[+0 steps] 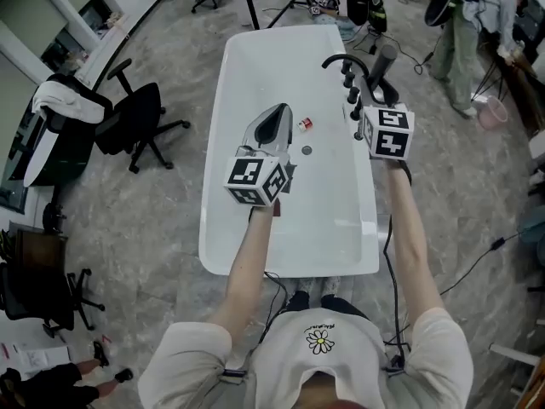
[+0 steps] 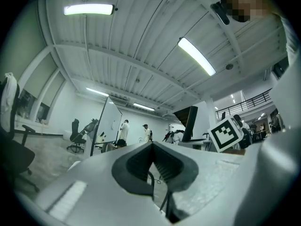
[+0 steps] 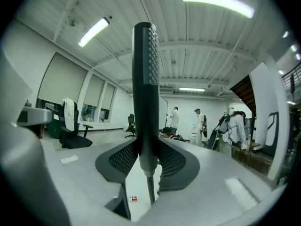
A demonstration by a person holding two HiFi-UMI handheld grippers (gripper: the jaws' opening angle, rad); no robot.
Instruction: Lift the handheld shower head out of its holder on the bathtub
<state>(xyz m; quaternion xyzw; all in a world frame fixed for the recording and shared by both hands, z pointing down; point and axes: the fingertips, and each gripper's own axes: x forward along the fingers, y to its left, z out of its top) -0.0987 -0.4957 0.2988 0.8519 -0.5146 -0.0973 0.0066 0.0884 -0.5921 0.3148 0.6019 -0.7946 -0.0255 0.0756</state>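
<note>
The grey floor [image 1: 153,220] lies open along the left of the bathtub, with bare ground between the tub's rim and the black office chair [image 1: 140,122]. On the right side a cable [image 1: 477,262] runs across the floor, and a standing person [image 1: 464,32] and a pink bucket [image 1: 492,112] crowd the far corner. The white bathtub [image 1: 255,66] runs lengthwise away from the person holding the grippers, who stands at its near end with both forearms reaching over it.

The left gripper [image 1: 277,113] is over the middle of the basin, well clear of both rims. Its jaws are closed together with nothing between them.

The right gripper [image 3: 146,157] is over the tub's right rim, beside the black faucet [image 1: 345,60]. It clamps the shower head [image 3: 145,93] by the lower handle. The head stands upright with its nozzle face turned to the right in the right gripper view, and the hose [image 3: 150,189] trails from its free lower end.

A small red-and-white item [image 1: 304,124] lies on the tub's bottom near the drain [image 1: 306,151].
</note>
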